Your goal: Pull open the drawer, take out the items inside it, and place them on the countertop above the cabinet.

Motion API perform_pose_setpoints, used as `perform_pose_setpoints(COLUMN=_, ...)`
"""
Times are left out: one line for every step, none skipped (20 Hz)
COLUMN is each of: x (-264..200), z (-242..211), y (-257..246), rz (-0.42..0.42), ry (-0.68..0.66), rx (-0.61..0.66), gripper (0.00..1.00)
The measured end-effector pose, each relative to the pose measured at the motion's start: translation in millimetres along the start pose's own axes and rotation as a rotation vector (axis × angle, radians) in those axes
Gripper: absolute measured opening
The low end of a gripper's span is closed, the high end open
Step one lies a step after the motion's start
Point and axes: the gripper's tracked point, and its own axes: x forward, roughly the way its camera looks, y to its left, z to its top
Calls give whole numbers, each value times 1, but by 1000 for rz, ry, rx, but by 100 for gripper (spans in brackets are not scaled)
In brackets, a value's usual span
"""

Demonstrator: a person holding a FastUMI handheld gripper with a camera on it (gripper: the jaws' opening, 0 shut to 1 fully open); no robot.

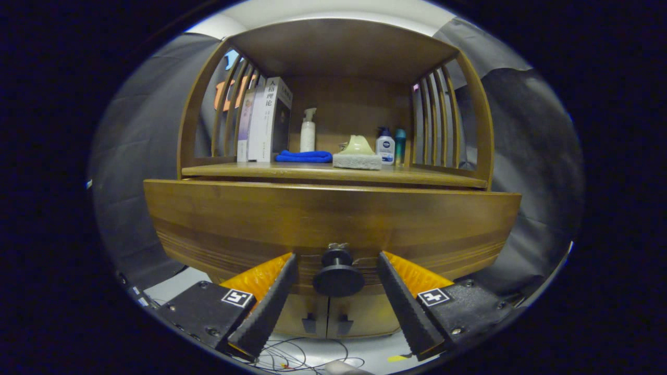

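Books [263, 122] stand upright beside the left slats. A folded blue cloth [304, 155], white pump bottle [308, 131], sponge [357, 160] and two small bottles [391, 146] stand alongside. Loose cables [302, 357] lie on the floor.

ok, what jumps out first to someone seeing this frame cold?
The round dark knob on the wide wooden drawer front, sitting between the two fingers of the open claw, neither finger touching it. Next, the countertop above the drawer: books at one end, a folded blue cloth and a white pump bottle beside them.
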Motion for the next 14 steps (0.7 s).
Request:
perform_pose_setpoints(x=4, z=1, y=0, rz=0, ry=5, rx=-2, gripper=100)
perform_pose_setpoints(x=9, z=2, y=0, rz=2, ry=8, rx=4, gripper=100)
perform_pose_setpoints(x=13, z=3, y=1, rz=3, ry=13, rx=12, gripper=100)
perform_pose_setpoints(x=17, z=5, y=1, rz=3, ry=11, rx=14, gripper=100)
perform_pose_setpoints(x=22, z=5, y=0, rz=2, ry=7, rx=7, gripper=100)
perform_pose_setpoints(x=26, z=6, y=0, rz=1, ry=6, rx=0, gripper=100)
perform_pose_setpoints(x=26, z=6, y=-1, rz=3, ry=3, rx=0, gripper=100)
perform_pose_setpoints(x=26, z=6, y=0, rz=4, ry=1, rx=3, gripper=100)
perform_pose_setpoints(x=27, z=7, y=1, rz=5, ry=1, rx=7, gripper=100)
perform_pose_setpoints(x=28, z=8, y=1, rz=6, ry=2, rx=9, gripper=100)
perform_pose_setpoints(x=29, z=7, y=1, rz=7, ry=4, rx=6, gripper=100)
perform_pose_setpoints(x=29, z=7, y=0, rz=7, ry=6, rx=5, gripper=100)
perform_pose_setpoints(x=28, z=7, y=0, rz=8, ry=10, rx=7, gripper=100)
perform_pose_setpoints(x=28, z=7, y=1, rz=9, ry=15, rx=9, gripper=100)
